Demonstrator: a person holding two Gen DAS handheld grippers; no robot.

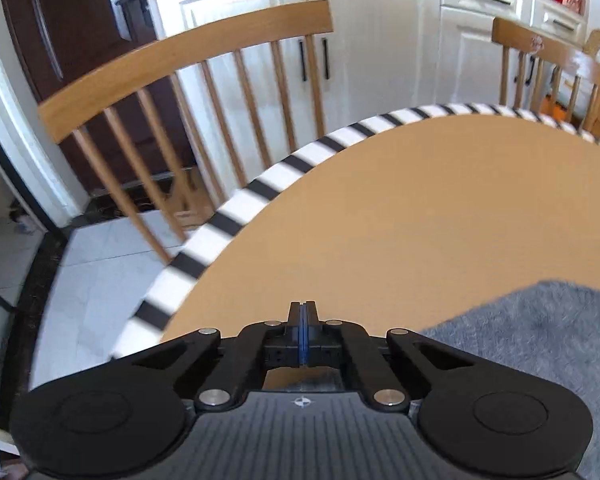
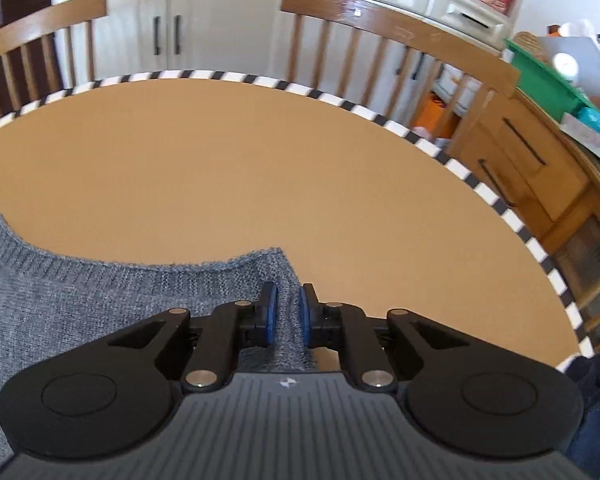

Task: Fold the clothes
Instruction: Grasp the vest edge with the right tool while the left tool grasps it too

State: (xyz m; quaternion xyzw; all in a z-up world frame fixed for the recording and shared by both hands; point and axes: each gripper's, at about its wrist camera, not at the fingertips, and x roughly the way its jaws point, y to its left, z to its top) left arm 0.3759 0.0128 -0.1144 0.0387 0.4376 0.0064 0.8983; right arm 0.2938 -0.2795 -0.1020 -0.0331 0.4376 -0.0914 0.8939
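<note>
Both claws sit low in their frames, over a tan table (image 1: pixel 440 208) edged with a black-and-white striped band. In the left wrist view, the left claw (image 1: pixel 304 312) has its blue pads pressed together with nothing between them, and it hangs over bare table at the bottom centre. A corner of the grey knitted sweater (image 1: pixel 540 344) lies on the table in the lower right of that frame, just beside the claw's right linkage and apart from the fingertips.

In the right wrist view, the right claw (image 2: pixel 288 300) is partly spread, and a raised ridge of the sweater (image 2: pixel 100 292) runs up between its two blue pads. Whether the pads actually press the cloth cannot be told. The sweater covers the lower left of this frame, with its ribbed neckline curving across the middle left and its edge ending just past the claw.

Wooden spindle-back chairs (image 1: pixel 188 64) stand beyond the table's far rim, in front of white cabinets (image 2: pixel 204 16) with dark handles. At the right edge of the right wrist view is a wooden sideboard (image 2: pixel 528 168) carrying a green box (image 2: pixel 548 76).
</note>
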